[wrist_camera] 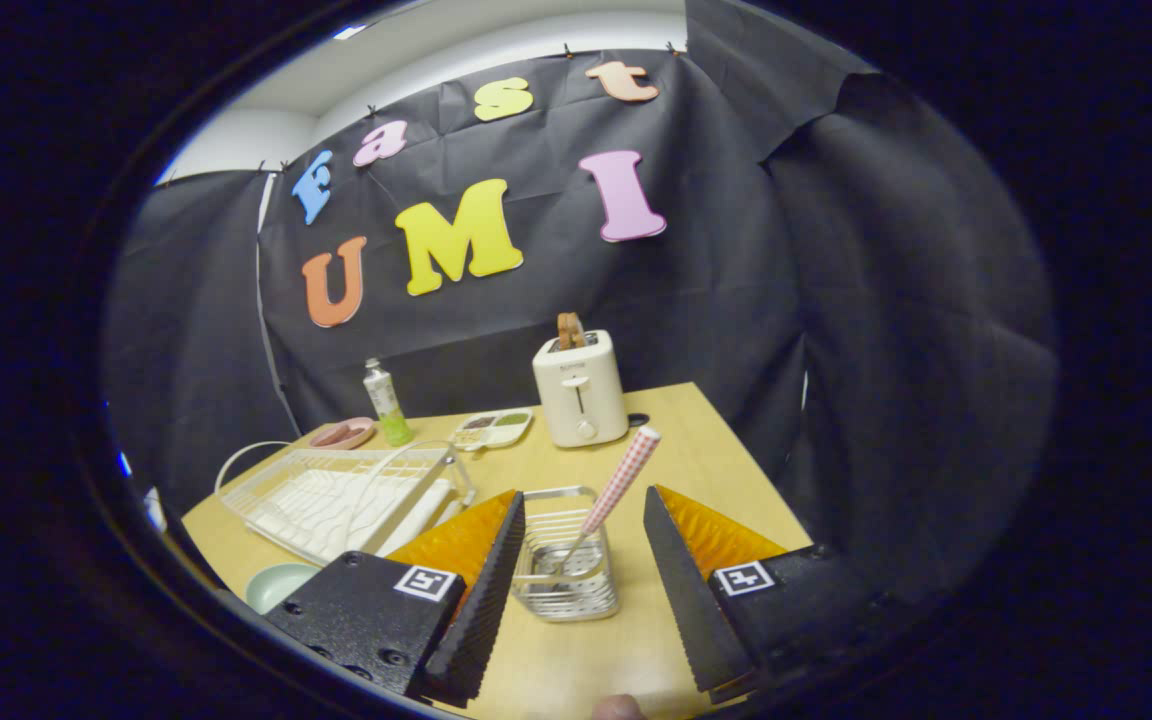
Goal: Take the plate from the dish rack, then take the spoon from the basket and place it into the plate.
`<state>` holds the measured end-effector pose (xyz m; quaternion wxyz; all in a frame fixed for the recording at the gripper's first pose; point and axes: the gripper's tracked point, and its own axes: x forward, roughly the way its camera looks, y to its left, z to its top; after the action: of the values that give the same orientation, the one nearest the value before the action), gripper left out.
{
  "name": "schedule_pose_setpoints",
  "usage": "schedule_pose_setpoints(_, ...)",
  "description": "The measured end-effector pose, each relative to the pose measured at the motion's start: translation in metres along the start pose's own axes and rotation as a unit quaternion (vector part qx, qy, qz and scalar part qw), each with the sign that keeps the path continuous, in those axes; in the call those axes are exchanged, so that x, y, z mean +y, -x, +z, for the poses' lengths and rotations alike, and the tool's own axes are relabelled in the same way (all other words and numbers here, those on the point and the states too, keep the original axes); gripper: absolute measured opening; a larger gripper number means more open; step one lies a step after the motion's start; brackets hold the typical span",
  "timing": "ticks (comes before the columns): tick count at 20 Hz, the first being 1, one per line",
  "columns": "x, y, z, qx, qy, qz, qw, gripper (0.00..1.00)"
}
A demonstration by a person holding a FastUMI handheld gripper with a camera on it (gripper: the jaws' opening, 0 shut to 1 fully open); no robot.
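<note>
Plate (278,585) already out on table, beside rack (336,497). Spoon step in hand. Gripper (581,560) fingers held apart, nothing clamped; basket (564,560) between them, spoon (614,492) upright inside. Next: handle to be centred, then pinched.

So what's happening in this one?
A person's handheld claw is open, its fingers on either side of the wire basket, where the spoon stands tilted. The plate already lies on the table, beside the white dish rack. The spoon isn't gripped yet.
</note>
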<state>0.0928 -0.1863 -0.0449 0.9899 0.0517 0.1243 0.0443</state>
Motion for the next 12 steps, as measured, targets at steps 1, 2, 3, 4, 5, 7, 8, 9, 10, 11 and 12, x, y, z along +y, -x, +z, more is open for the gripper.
schedule_pose_setpoints(1, 0.003, -0.004, -0.003, 0.009, -0.001, 0.004, 1.0, 0.78)
schedule_pose_setpoints(2, 0.006, -0.01, -0.008, 0.021, -0.004, 0.013, 1.0, 0.77)
schedule_pose_setpoints(3, 0.004, -0.015, -0.011, 0.027, -0.009, 0.011, 1.0, 0.76)
schedule_pose_setpoints(4, -0.002, -0.023, -0.012, 0.031, -0.019, 0.008, 0.999, 0.74)
schedule_pose_setpoints(5, -0.004, -0.027, -0.011, 0.032, -0.027, 0.006, 0.999, 0.72)
schedule_pose_setpoints(7, -0.008, -0.036, -0.013, 0.034, -0.033, 0.002, 0.999, 0.62)
schedule_pose_setpoints(8, -0.006, -0.037, -0.012, 0.035, -0.038, 0.009, 0.999, 0.55)
schedule_pose_setpoints(9, -0.004, -0.038, -0.01, 0.035, -0.046, 0.013, 0.998, 0.48)
schedule_pose_setpoints(10, -0.001, -0.039, -0.009, 0.036, -0.053, 0.015, 0.998, 0.42)
schedule_pose_setpoints(11, 0.001, -0.038, -0.01, 0.037, -0.058, 0.016, 0.998, 0.35)
schedule_pose_setpoints(12, 0.005, -0.037, -0.009, 0.038, -0.061, 0.023, 0.997, 0.28)
